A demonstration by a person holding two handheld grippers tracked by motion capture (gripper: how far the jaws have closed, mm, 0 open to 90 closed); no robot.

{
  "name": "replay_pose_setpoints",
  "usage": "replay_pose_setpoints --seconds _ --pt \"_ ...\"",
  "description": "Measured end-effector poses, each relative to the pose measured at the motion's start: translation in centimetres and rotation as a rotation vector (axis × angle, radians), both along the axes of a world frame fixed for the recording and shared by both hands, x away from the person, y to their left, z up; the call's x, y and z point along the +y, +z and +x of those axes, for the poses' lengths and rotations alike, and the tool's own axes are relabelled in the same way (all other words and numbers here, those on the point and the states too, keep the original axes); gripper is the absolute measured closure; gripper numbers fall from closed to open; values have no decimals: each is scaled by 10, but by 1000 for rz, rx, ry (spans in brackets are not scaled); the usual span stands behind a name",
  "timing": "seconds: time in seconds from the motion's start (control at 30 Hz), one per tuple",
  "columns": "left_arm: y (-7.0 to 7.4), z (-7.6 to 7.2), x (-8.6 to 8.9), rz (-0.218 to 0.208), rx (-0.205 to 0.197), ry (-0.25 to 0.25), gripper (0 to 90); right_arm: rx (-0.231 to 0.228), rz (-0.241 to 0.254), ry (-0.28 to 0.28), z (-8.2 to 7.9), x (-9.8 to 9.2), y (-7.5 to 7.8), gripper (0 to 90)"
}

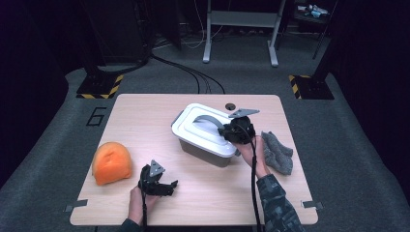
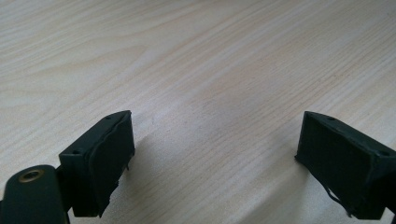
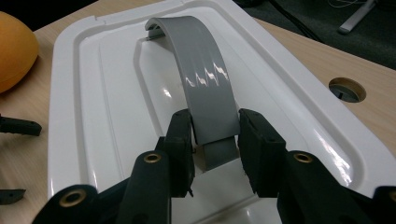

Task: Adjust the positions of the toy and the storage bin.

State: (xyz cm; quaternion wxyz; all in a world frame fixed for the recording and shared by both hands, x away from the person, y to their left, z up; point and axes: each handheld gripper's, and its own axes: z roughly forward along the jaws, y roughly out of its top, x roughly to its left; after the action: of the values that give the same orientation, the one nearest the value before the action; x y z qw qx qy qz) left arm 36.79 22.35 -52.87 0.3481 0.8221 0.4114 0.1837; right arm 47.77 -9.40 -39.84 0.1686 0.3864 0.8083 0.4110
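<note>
1. In the high view we see the white box [image 1: 205, 137] sitting right of the middle of the surface [image 1: 145, 121], turned at a slant, with its lid [image 1: 193, 126] on and a grey handle [image 1: 209, 119] arching over the top.
2. The right hand-held gripper [image 1: 227, 131] sits at the near right end of that handle, over the box's right corner, with the person's right hand [image 1: 254, 152] behind it.
3. The left hand-held gripper [image 1: 167, 186] rests low near the front edge of the surface, well apart from the box, with bare wood between them.
4. An orange cushion [image 1: 112, 163] lies close to the left edge, and a grey cloth [image 1: 278, 152] lies just right of the box, near the right edge.
5. A small round hole [image 1: 230, 106] sits at the back edge, behind the box.
6. In the left gripper view we see the left hand-held gripper [image 2: 212, 154] with its jaws wide apart and only wood grain [image 2: 196, 56] between and ahead of them.
7. In the right gripper view the right hand-held gripper [image 3: 215, 149] is clamped on the grey handle [image 3: 205, 88], one black pad [image 3: 183, 140] pressing on each side of the strap near its foot.
8. The lid [image 3: 93, 116] spreads out beneath, its raised rim running close to the surface's edge on the right, where the hole [image 3: 347, 89] sits.
9. The orange cushion [image 3: 14, 51] shows at the far left, apart from the box.
</note>
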Motion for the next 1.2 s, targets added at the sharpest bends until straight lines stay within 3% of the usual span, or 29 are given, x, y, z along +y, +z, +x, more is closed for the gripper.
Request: replay_pose_setpoints --seconds 0.5,0.67,0.77,0.8,0.87,1.07,1.2 --pt "-1 0 0 -9 -15 12 108 -5 -8 -83 2 32 0 654" --pt "-1 -1 -1 -12 -14 15 108 -16 -36 -89 4 40 1 654" --pt "-1 -1 0 -7 -13 12 108 -8 -60 -42 8 40 3 608" --pt "-1 -1 0 -7 -13 12 108 11 -47 -25 9 40 5 583" --pt "-1 -1 0 -7 -13 12 109 -9 -58 27 13 38 9 583" --pt "-1 -1 0 -10 -10 10 109 -8 -60 114 30 43 22 555" --pt "-1 -1 0 -10 -10 9 109 -3 -84 146 39 51 25 561"
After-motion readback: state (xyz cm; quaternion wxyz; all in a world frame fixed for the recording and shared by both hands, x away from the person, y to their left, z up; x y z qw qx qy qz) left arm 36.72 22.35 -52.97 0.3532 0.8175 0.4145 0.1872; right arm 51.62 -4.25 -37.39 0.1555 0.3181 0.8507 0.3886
